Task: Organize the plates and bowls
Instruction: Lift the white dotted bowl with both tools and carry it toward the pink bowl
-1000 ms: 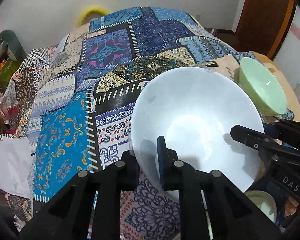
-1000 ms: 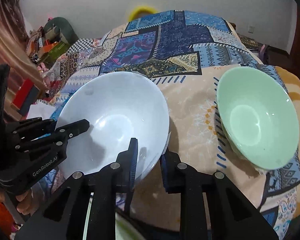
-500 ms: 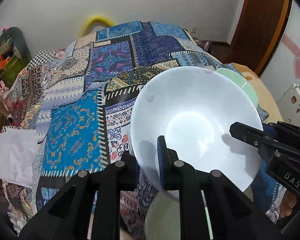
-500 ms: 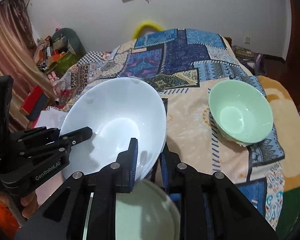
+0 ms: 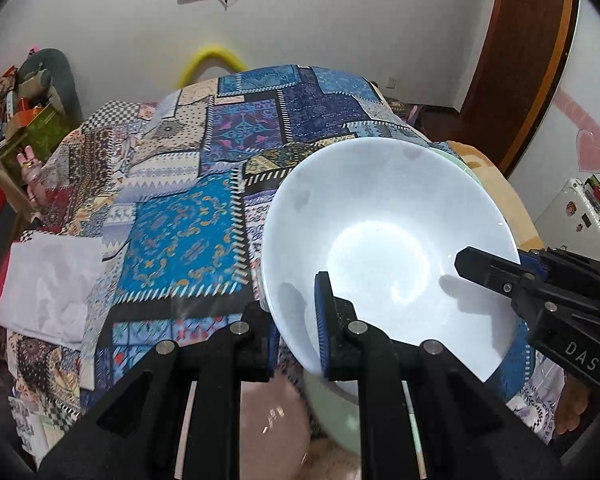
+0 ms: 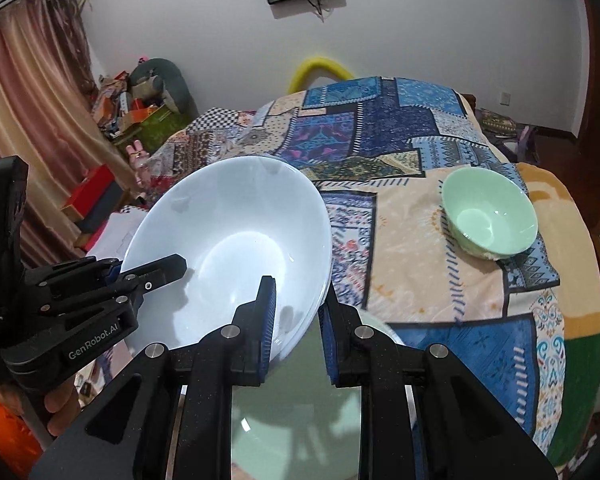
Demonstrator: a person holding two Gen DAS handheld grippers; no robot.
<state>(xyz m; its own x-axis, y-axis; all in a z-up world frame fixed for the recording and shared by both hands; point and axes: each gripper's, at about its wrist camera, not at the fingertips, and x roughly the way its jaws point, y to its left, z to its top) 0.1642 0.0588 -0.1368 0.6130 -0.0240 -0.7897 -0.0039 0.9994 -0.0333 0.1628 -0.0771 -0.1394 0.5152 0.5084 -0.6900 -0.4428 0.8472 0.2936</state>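
Note:
A large white bowl point(image 5: 384, 240) point(image 6: 228, 252) hangs in the air above the near edge of the bed, tilted. My left gripper point(image 5: 296, 336) is shut on its near-left rim. My right gripper point(image 6: 296, 316) is shut on its near-right rim. Each gripper shows in the other's view, the right point(image 5: 540, 292) and the left point(image 6: 100, 300). A small green bowl point(image 6: 490, 216) sits upright on the bedspread at the right. A pale green plate point(image 6: 296, 432) lies right under my right gripper; it also shows in the left wrist view point(image 5: 336, 412).
The patchwork bedspread point(image 5: 188, 236) covers the bed. A white folded cloth point(image 5: 48, 284) lies at its left edge. A pinkish plate point(image 5: 268, 428) lies below my left gripper. Clutter and boxes point(image 6: 136, 116) stand by the far-left wall, with a curtain point(image 6: 24, 120).
Both grippers have lifted the white bowl up and back toward me. The bed and green bowl look farther away, and plates below have come into view.

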